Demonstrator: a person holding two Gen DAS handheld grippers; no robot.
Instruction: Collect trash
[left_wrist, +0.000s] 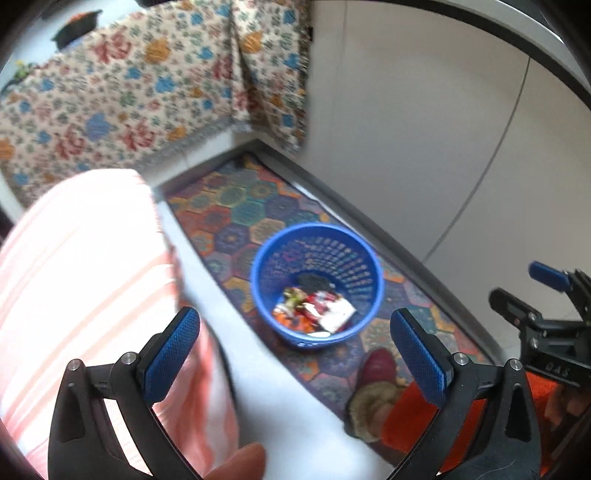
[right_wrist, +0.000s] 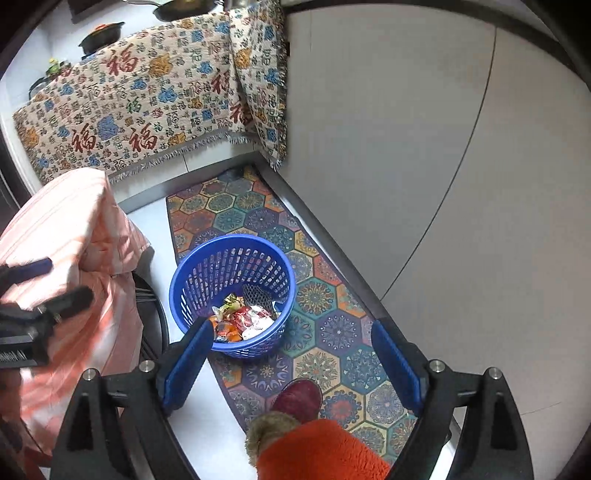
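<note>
Both sets of jaws stand wide apart and neither holds anything: the left gripper (left_wrist: 295, 354) and the right gripper (right_wrist: 291, 365) each frame bare floor and rug between their blue pads. The blue basket (right_wrist: 184, 291) sits on the patterned rug (right_wrist: 332, 295), below and ahead of me, with crumpled wrappers (right_wrist: 243, 317) lying in its bottom. I judge the drop done, so the step in hand is to clear away from the basket and go find more trash.

To do this well, I want the jaws kept open so nothing snags the basket rim, which sits just behind the right gripper's left pad in the right wrist view. The pink striped cloth (left_wrist: 85, 277) hangs close on the left side, and the left wrist view is blurred there, so I cannot tell whether the left pad touches it; I would give it room. A person's red slipper (right_wrist: 299, 398) and orange sleeve or trouser leg (right_wrist: 325, 454) are on the rug near the basket, so I steer around them. No loose trash shows on the floor in either view, so I need to look elsewhere, perhaps toward the cloth-covered counter (right_wrist: 129, 110).
</note>
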